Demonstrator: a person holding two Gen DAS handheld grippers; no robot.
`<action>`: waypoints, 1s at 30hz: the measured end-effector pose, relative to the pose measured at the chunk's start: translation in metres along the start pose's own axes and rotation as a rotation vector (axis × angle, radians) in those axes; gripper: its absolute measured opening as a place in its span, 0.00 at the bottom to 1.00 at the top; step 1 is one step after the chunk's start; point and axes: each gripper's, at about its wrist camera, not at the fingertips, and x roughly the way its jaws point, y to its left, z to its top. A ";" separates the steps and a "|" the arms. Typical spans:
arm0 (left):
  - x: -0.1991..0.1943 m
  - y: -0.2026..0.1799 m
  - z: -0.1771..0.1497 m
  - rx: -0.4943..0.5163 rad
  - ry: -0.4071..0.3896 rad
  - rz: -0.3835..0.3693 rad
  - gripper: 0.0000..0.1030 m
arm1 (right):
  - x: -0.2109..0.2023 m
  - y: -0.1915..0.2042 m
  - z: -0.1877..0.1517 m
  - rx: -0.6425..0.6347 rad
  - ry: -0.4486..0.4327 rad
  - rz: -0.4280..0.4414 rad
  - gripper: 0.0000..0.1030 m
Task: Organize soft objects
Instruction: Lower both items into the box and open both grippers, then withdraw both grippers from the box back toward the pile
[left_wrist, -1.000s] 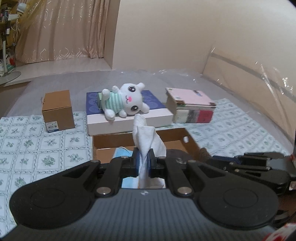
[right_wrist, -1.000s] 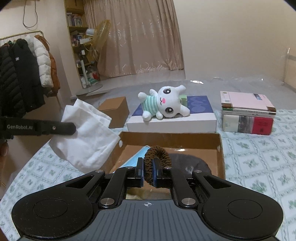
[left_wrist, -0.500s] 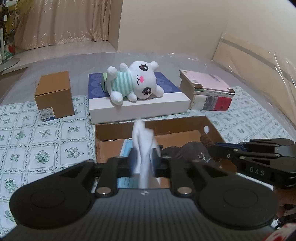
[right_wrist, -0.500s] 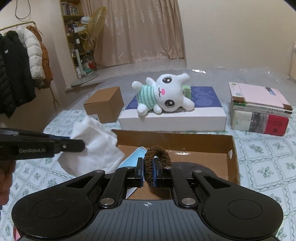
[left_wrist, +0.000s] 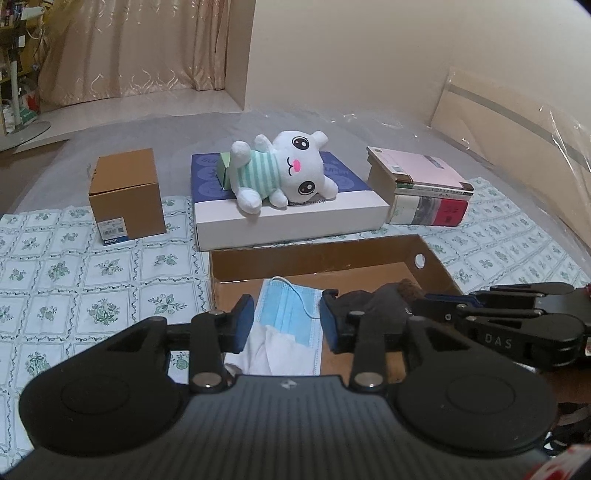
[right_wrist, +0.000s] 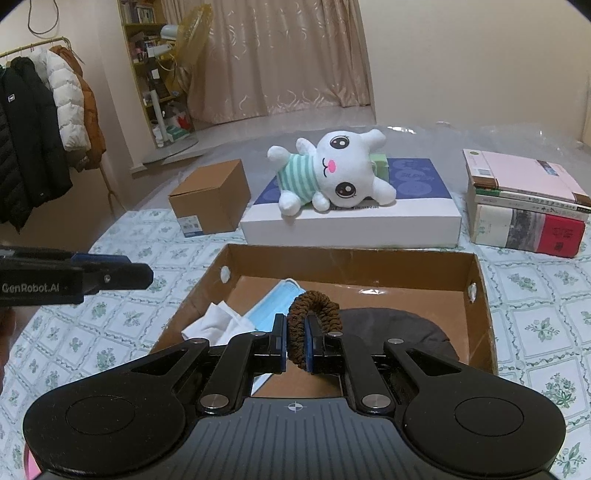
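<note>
left tool (left_wrist: 286, 325) released above white cloth (right_wrist: 214, 321) in cardboard box (right_wrist: 480, 295); right tool (right_wrist: 297, 345) clenched on brown scrunchie (right_wrist: 314, 310)

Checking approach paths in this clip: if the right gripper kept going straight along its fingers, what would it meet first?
Probably the dark cloth in the cardboard tray, just beyond the brown scrunchie the right gripper holds. Past that comes the tray's far wall. Depth is unclear in this fisheye view.

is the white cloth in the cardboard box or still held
In the box: the crumpled white cloth lies in the open brown cardboard box, beside the blue face mask; the left tool is open.
</note>
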 end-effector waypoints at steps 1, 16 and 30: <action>0.000 0.001 0.000 0.000 -0.002 -0.001 0.34 | 0.001 0.000 0.001 0.005 -0.004 0.007 0.09; -0.066 0.000 -0.016 -0.050 -0.084 0.016 0.49 | -0.059 -0.007 -0.019 0.105 -0.067 0.006 0.58; -0.197 -0.054 -0.091 -0.035 -0.229 0.078 0.79 | -0.191 0.035 -0.099 0.150 -0.151 0.011 0.58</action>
